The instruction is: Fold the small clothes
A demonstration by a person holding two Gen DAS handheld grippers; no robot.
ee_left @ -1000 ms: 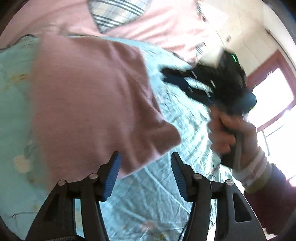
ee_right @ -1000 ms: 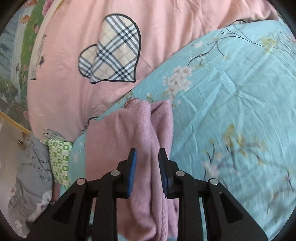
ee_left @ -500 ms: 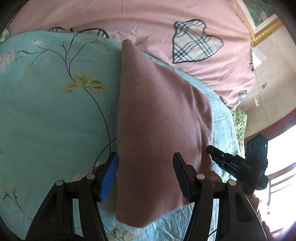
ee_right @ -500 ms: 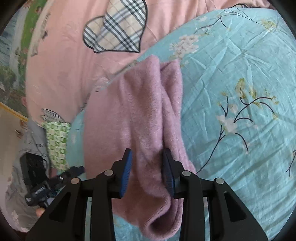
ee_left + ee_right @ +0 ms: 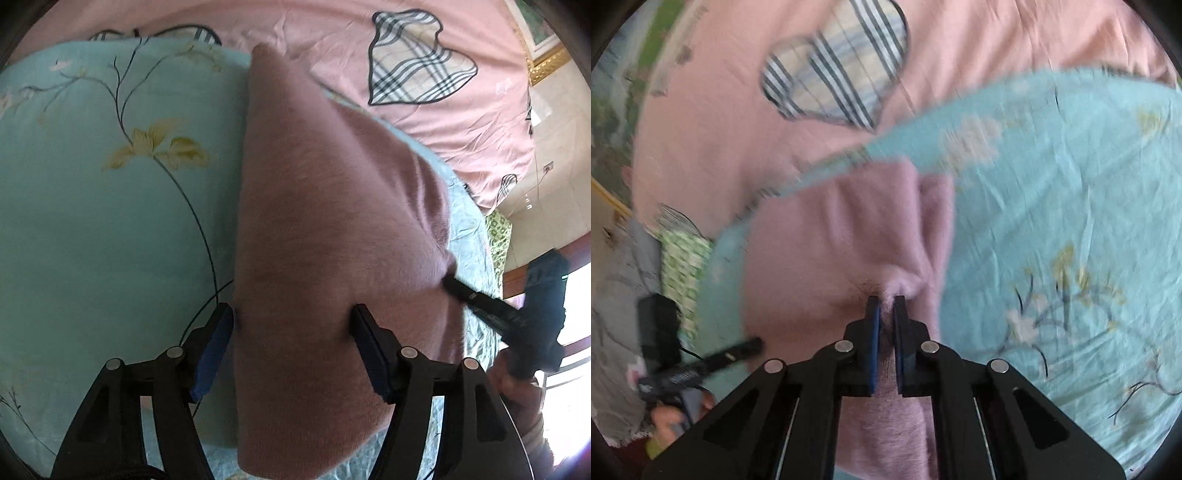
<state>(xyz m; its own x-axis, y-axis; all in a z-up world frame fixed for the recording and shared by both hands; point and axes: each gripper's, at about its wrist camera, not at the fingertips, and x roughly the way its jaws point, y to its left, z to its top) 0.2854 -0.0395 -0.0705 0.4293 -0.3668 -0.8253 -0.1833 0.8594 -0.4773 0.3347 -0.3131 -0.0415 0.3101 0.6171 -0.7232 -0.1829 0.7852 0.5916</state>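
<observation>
On the bed, the broad stretch of blue floral sheet [image 5: 110, 229] to the left of the pink garment [image 5: 332, 240] lies open, flat, with nothing on it. In the right wrist view the sheet [image 5: 1071, 221] is likewise bare to the garment's [image 5: 831, 258] right. The left hand-held gripper [image 5: 291, 339] straddles the garment's near end, its fingers spread wide. The right hand-held gripper [image 5: 885, 306] bars the garment's right edge, pinched onto a fold there. Beyond the garment, the pink quilt [image 5: 461, 129] bounds the far side.
</observation>
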